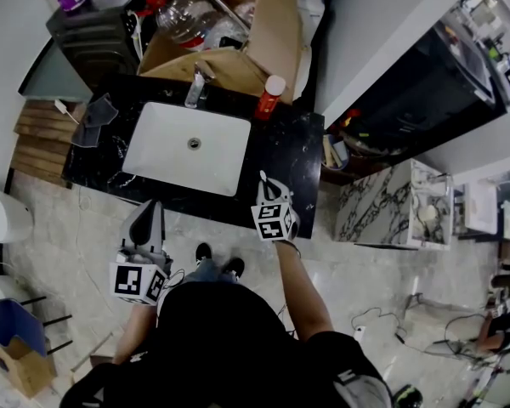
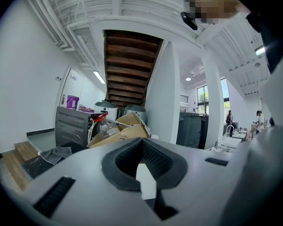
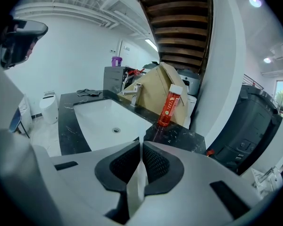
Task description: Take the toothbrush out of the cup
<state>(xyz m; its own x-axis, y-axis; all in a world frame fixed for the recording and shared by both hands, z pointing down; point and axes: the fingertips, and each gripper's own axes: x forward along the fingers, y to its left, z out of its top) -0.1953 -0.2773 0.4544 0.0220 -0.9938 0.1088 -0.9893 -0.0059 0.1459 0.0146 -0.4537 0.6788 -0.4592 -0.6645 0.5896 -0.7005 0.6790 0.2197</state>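
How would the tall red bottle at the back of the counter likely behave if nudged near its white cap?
The red bottle stands on end, tall and narrow, so it would probably tip rather than slide. The black counter looks polished, so a low push might slide it. It looks round, so it may roll once down.
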